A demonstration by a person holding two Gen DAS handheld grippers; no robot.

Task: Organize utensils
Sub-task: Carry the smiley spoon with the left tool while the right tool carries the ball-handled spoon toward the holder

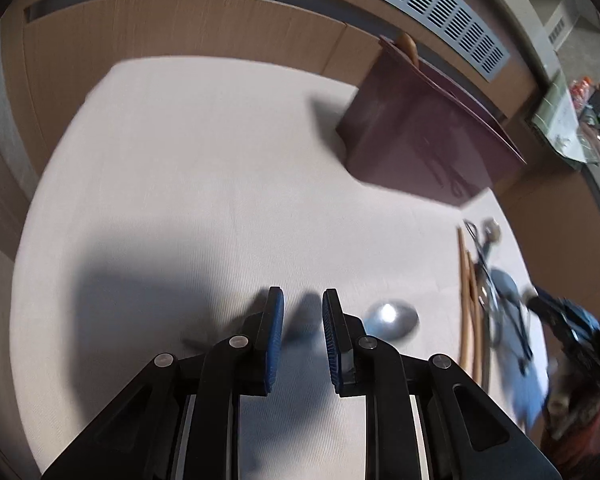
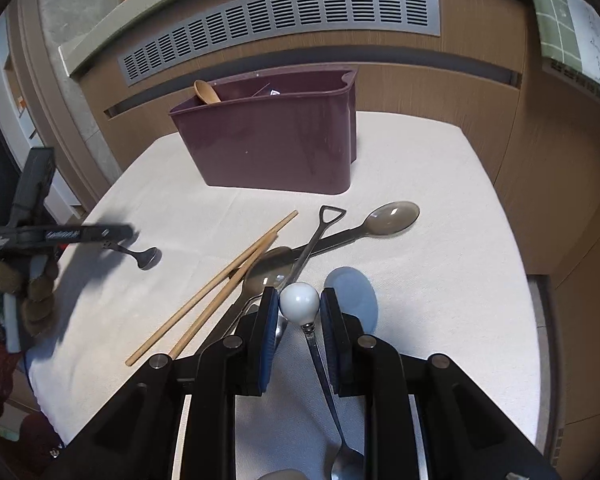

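My right gripper [image 2: 299,298] is shut on the white ball end [image 2: 299,303] of a metal spoon, whose thin handle runs back between the fingers to its bowl [image 2: 345,463]. My left gripper [image 1: 303,304] hovers low over the white cloth, jaws a little apart with nothing between them. A small metal spoon [image 1: 392,318] lies just right of its fingertips. In the right wrist view this gripper [image 2: 116,232] is at the far left, above that small spoon [image 2: 146,258]. The maroon utensil caddy [image 2: 276,148] stands at the back with a wooden spoon [image 2: 206,92] in its left compartment.
Loose on the cloth are wooden chopsticks [image 2: 220,280], two translucent grey spoons [image 2: 392,214] [image 2: 268,270], a metal utensil with a shovel-style handle [image 2: 332,212] and a pale blue oval piece [image 2: 354,300]. Wooden cabinet fronts with a vent grille [image 2: 284,12] stand behind the table.
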